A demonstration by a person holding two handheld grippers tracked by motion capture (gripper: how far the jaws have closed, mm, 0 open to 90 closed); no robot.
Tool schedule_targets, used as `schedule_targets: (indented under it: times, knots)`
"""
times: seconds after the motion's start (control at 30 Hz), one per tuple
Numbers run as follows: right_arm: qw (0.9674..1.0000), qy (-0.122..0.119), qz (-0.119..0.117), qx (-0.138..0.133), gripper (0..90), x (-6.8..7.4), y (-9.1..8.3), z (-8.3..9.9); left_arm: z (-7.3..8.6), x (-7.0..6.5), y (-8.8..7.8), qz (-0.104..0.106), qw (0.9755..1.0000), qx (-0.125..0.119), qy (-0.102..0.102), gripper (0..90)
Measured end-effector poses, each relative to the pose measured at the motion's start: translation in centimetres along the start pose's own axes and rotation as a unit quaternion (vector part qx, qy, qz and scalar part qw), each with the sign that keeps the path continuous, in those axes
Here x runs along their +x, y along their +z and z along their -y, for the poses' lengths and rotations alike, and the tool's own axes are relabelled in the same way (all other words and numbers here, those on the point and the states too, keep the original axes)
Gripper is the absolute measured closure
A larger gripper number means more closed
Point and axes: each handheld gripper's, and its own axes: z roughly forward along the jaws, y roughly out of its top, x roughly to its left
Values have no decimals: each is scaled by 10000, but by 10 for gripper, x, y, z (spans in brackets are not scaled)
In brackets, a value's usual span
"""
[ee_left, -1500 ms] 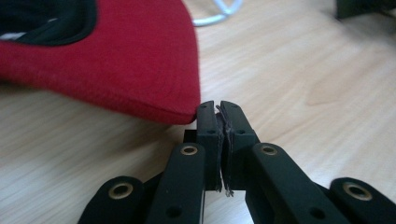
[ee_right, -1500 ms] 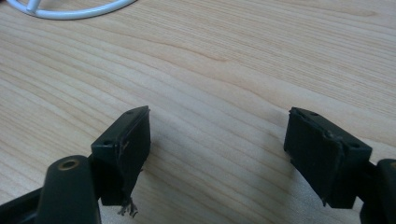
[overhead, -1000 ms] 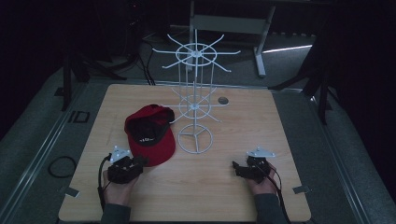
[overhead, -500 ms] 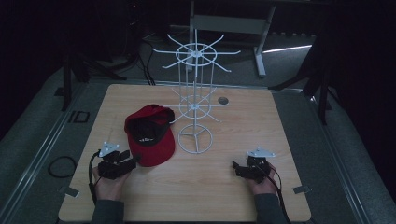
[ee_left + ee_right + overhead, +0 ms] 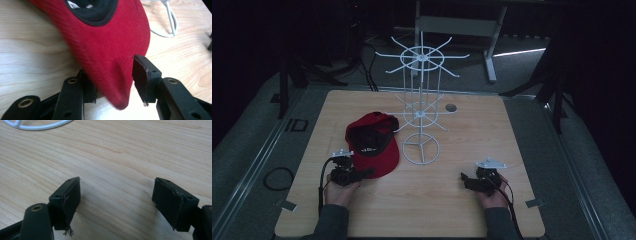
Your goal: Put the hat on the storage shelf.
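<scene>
Cap brim point(image 5: 110, 62) sat between the left tool point(image 5: 113, 77), whose jaws had just been closing, not yet clamped; a deeper, centred bite would have held better.

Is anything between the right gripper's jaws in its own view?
No: in the right gripper view the right gripper has its jaws standing wide apart, with bare wooden table between them.
</scene>
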Motion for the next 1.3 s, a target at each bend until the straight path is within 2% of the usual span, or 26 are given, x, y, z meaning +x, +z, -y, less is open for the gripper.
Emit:
schedule_targets:
  times: [0.23,0.33,0.4,0.57,0.83,1.03,1.3]
  knots:
    - [10000,3,-1,2,227,0,0,0,-2,4,10,123,9998,65,-168,658]
    - [10000,3,0,2,227,0,0,0,-2,3,10,190,9993,26,-316,685]
    - [10000,3,0,2,227,0,0,0,-3,1,9,309,9987,-58,-395,731]
    - [10000,3,0,2,227,0,0,0,-3,-5,9,254,9985,-189,-445,775]
    - [10000,2,0,2,227,0,0,0,-4,-9,5,306,9981,-348,-394,836]
    - [10000,2,0,2,227,0,0,0,-5,-10,-3,153,9987,-433,-203,854]
    - [10000,2,0,2,227,0,0,0,-8,-5,-15,-94,9972,-711,-195,857]
